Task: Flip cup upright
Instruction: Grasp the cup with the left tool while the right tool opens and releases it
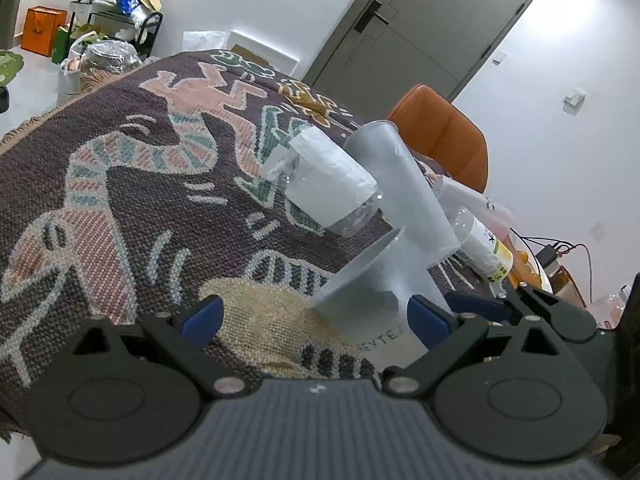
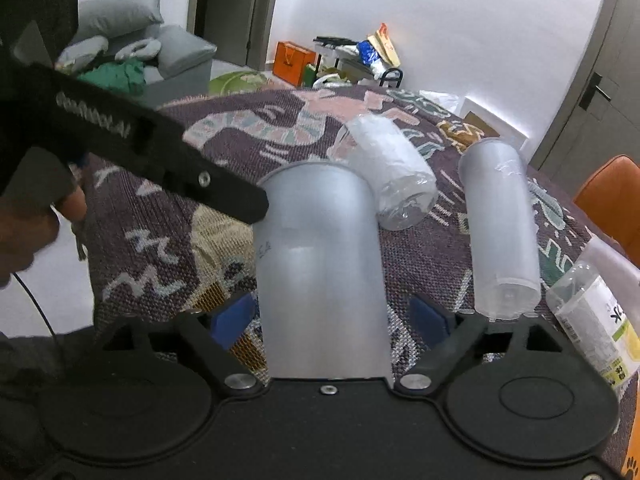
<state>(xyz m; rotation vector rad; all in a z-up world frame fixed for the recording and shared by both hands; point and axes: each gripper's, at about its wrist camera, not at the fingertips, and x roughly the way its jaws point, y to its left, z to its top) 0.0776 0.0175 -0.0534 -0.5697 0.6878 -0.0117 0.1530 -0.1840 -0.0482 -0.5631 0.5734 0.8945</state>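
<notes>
A frosted plastic cup (image 2: 320,264) lies on its side on the patterned cloth, its open mouth pointing away from my right gripper (image 2: 332,320). The right jaws stand open on either side of the cup's base end, with a small gap at each pad. In the left wrist view the same cup (image 1: 360,292) lies tilted in front of my left gripper (image 1: 316,316), whose jaws are open; its right pad (image 1: 428,320) is beside the cup wall. The left gripper's black body (image 2: 160,152) reaches the cup's rim in the right wrist view.
A second frosted cup (image 2: 500,232) and a clear cup wrapped in white paper (image 2: 388,168) lie on their sides further back. A clear bottle with a yellow label (image 2: 596,316) lies at the right. An orange chair (image 1: 444,132) stands behind the table. The cloth's edge falls off at the left.
</notes>
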